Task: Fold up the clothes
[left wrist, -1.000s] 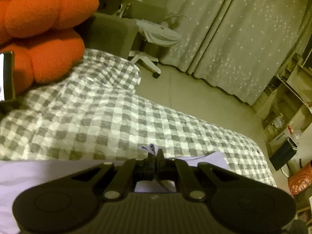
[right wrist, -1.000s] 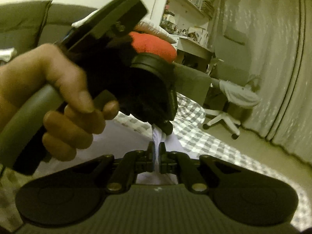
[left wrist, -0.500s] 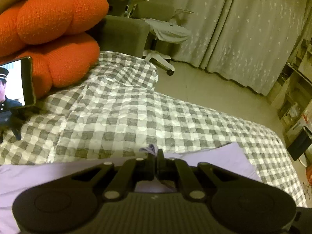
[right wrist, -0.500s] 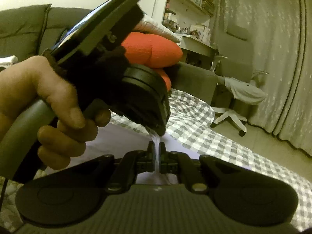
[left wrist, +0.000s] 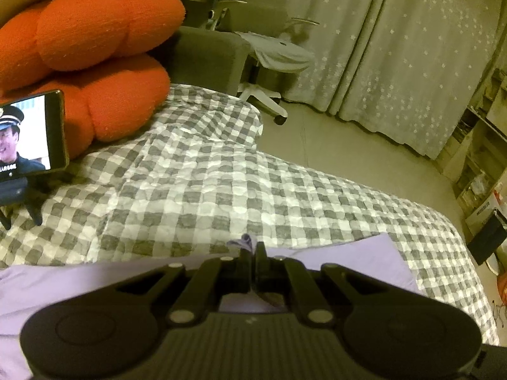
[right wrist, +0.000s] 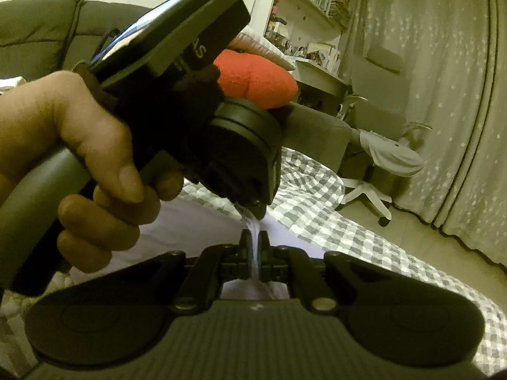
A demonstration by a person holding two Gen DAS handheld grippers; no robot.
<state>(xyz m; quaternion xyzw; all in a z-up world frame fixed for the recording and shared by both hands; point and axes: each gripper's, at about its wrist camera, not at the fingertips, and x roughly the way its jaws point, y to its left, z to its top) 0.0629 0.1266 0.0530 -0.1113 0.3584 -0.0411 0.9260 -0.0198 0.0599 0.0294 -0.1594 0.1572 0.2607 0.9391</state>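
Left wrist view: left gripper fingers pinched on an edge of the lilac cloth, which lies on the checked bedspread. Phone leans by the orange cushion.

Right wrist view: right gripper fingers clamp the same cloth just below the left gripper, held by a hand.
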